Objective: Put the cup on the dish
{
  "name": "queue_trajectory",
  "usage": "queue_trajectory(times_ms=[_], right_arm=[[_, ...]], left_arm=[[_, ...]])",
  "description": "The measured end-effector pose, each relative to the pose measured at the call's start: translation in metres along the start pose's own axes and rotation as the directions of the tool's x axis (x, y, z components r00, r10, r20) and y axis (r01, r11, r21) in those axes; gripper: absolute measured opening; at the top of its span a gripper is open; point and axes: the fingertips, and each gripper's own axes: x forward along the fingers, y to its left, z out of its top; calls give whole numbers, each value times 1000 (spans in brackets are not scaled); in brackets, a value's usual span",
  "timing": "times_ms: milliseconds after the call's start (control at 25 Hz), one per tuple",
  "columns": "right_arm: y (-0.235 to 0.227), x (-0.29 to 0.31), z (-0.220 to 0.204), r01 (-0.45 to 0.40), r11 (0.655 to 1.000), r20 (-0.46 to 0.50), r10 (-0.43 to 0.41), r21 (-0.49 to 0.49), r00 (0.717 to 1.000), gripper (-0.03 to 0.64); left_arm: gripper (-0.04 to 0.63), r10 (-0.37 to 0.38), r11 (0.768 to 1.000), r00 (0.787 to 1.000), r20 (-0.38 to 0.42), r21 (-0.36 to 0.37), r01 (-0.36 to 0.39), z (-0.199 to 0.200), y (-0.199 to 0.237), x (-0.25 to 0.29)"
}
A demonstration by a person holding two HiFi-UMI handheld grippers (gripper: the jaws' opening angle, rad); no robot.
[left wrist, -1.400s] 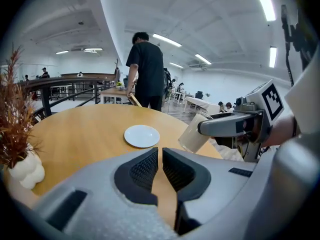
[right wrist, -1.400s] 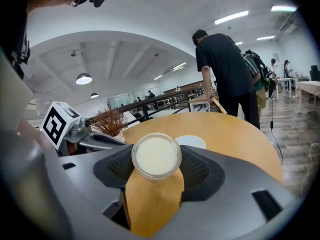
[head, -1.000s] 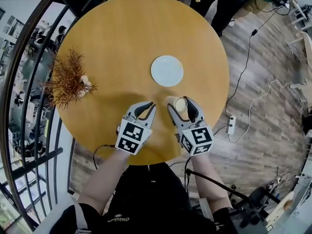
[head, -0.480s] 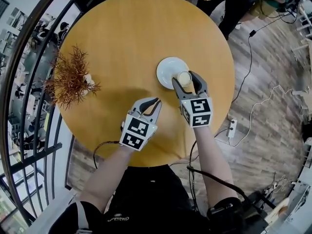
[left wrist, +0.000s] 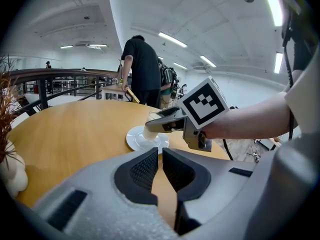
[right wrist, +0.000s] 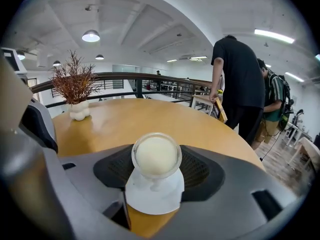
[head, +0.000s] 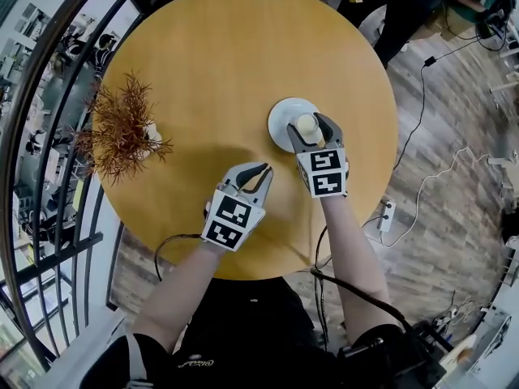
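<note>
The cup [head: 306, 125] is a small clear glass of pale creamy liquid, and my right gripper [head: 309, 128] is shut on it. It hangs upright over the near-right part of the white dish [head: 282, 113] on the round wooden table [head: 227, 55]. In the right gripper view the cup [right wrist: 156, 155] sits between the pads with the dish [right wrist: 155, 198] just beneath. The left gripper view shows the cup [left wrist: 150, 130] low at the dish [left wrist: 136, 140]; I cannot tell if they touch. My left gripper [head: 258, 174] is shut and empty, over bare table left of the dish.
A dried reddish plant [head: 122, 132] in a small white vase [head: 151, 134] stands at the table's left side. A dark railing [head: 49, 136] runs past the table's left edge. A person in black [right wrist: 240, 79] stands beyond the far edge.
My right gripper has carried the cup from near the table's front edge forward to over the dish. The left gripper has shifted slightly right and stays shut.
</note>
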Motion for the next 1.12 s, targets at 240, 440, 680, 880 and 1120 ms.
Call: queue_trajectory(times_ms=[240,440,680,880,1120], right_arm=[[0,5,-6,3,1000,-37,-4,-2,999,265],[0,11,-10,7,1000,-66,-7,0,998,266],[0,16,-12,8,1000,-84,-7,2,996,265],[1,16,-12,5,1000,-96,-6,-10,995,267],[-2,19,-13,-8,1000,-106,9,10,994,267]], left_arm=[[28,-1,1000,1000,3,0,1,-1,3,-1],[28,-3,1000,1000,0,-2,3,-1,7,-1],[28,-3,1000,1000,2,1,3,0,9,-2],[28,-4,1000,1000,6,-9,4,-3,5,-4],[28,-5,1000,1000,8,-10,5,-4,1,-4]])
